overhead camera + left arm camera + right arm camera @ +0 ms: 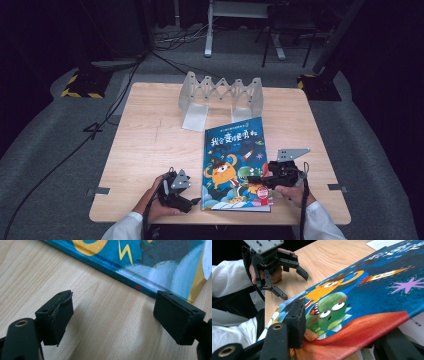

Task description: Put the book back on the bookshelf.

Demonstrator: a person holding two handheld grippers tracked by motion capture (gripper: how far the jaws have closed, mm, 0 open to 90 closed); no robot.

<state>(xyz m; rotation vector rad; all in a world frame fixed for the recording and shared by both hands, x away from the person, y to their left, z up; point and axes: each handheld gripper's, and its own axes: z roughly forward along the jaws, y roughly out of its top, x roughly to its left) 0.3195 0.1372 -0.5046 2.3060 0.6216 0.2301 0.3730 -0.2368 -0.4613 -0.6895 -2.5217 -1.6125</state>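
Note:
A blue picture book [235, 160] with cartoon monsters lies flat on the wooden table [150, 145], its spine to the left. My right gripper [257, 179] is shut on the front cover at the book's right edge. In the right gripper view the cover [367, 295] is pinched between the jaws [344, 335] and lifted a little off the white pages [412, 323]. My left gripper [194, 201] rests on the table just left of the book's near corner. Its jaws [113, 315] stand wide open over bare wood, a short way from the spine [130, 275]. It also appears open [294, 285] in the right gripper view.
A grey zigzag folding rack [220, 92] stands at the table's far edge, with a white sheet [195, 117] lying in front of it. Bare wood spreads to the left of the book. The table's near edge runs just under both hands.

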